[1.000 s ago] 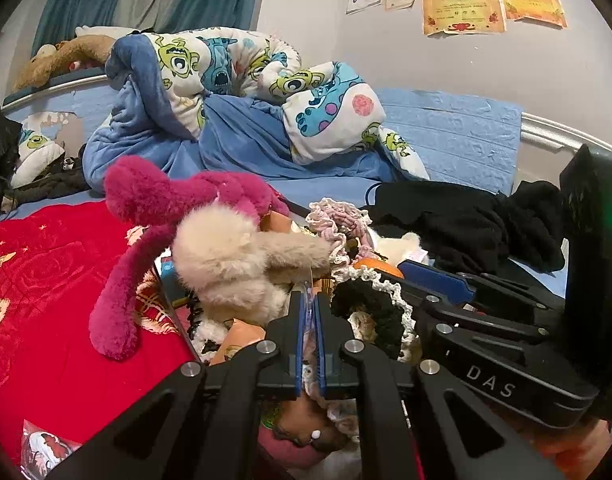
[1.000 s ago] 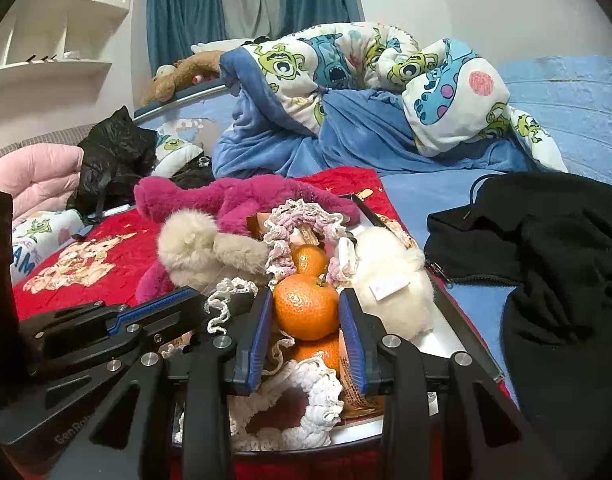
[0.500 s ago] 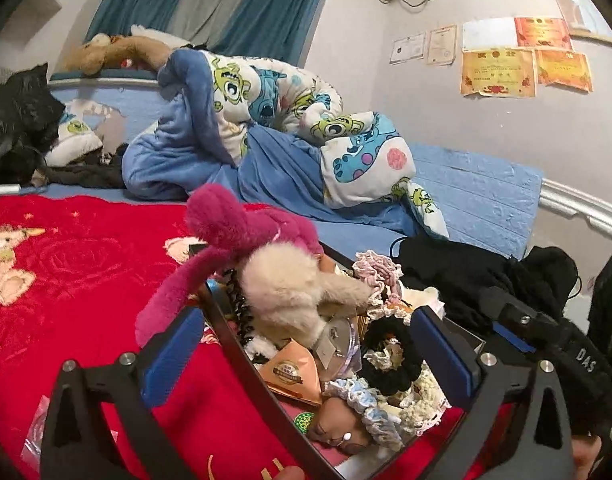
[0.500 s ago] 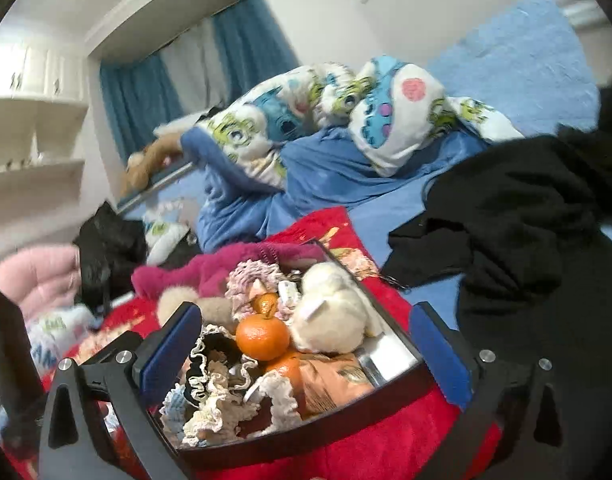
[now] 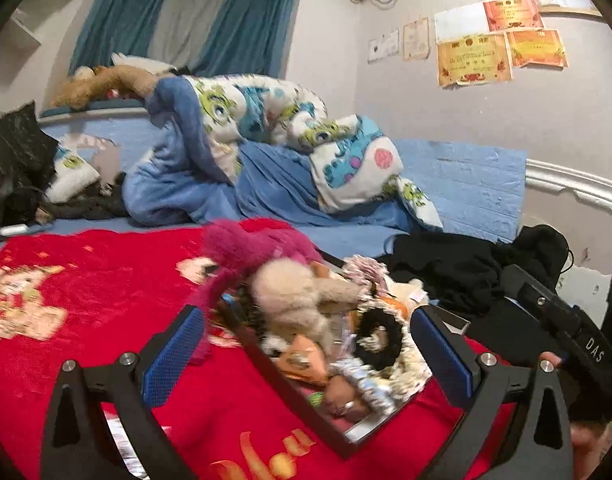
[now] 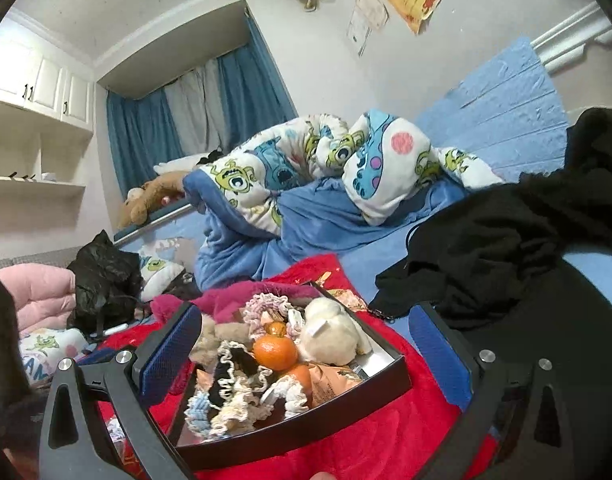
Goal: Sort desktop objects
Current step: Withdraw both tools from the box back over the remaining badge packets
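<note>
A dark shallow tray point(image 6: 306, 424) point(image 5: 273, 364) lies on a red blanket point(image 5: 105, 300) and is heaped with small things. In it I see two tangerines point(image 6: 275, 352), a white plush point(image 6: 332, 336), a beige plush point(image 5: 293, 292), a magenta plush point(image 5: 245, 244), several frilly scrunchies point(image 6: 233, 404) and an orange snack packet point(image 5: 306, 360). My left gripper point(image 5: 306, 356) stands wide open, drawn back from the tray, with nothing pressed between its blue pads point(image 5: 171, 356). My right gripper point(image 6: 306, 352) is equally wide open in front of the tray and holds nothing.
Black clothing point(image 6: 506, 248) lies right of the tray on the blue sheet. A cartoon-print duvet point(image 5: 273, 128) is bunched up behind. A black bag point(image 6: 105, 280) and pink quilt point(image 6: 37, 292) sit at the left. The other gripper's body point(image 5: 566, 332) shows at right.
Both grippers went from shut to wide open. The right one let go of the tangerine it was pinching, which now lies in the tray. Both pulled back from the tray and rose slightly.
</note>
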A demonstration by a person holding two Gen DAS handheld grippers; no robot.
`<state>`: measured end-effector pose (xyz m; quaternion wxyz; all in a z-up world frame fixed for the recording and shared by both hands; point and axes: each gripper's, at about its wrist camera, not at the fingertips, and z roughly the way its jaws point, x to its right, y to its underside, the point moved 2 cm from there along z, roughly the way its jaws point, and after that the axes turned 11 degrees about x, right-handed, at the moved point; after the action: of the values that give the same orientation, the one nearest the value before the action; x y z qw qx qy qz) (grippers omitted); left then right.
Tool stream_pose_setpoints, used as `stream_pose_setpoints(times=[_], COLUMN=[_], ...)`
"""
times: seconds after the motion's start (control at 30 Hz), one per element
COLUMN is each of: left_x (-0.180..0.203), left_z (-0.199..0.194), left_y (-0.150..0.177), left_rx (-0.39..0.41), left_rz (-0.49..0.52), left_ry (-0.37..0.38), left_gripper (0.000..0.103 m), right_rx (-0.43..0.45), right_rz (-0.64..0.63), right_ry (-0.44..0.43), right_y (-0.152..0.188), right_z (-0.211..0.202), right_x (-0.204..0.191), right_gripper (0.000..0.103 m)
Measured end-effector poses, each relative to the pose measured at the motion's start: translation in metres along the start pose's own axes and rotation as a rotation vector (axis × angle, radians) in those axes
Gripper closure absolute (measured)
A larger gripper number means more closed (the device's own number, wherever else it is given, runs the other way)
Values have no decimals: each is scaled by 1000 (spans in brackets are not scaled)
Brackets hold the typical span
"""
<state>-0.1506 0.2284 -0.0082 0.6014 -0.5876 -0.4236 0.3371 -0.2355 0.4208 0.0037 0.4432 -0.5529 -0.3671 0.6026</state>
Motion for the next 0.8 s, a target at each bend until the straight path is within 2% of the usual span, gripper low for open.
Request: stream_pose_setpoints(times=[0.13,0.33,0.5,0.6,0.7,0.8], left_x=[-22,-63,-95,-118,-152,-176], left_z=[-36,-108,-160,-169,-171,-165], left_y=[-18,-43,-50,-52,-49,-39], left_rx=[10,41,50,50,39,38], left_rz=[66,105,126,101,30,44], left_ry=[-75,-160,-213,-255,-273,-300], left_gripper=[0,0,0,0,0,0], right_rx=[29,-13,-52,-27,-24,-48], right_rz=[-28,-54,-104,-158,-154,-183], right_ry=[4,-75,-157,-174,-169,-130], right_y=[-6,-1,13,19,26,44], right_z=[-20,-44,-58,-60,-49,-34], right_x=[-24,-91,-160,-200,-218,-228], right_gripper=[0,0,0,0,0,0])
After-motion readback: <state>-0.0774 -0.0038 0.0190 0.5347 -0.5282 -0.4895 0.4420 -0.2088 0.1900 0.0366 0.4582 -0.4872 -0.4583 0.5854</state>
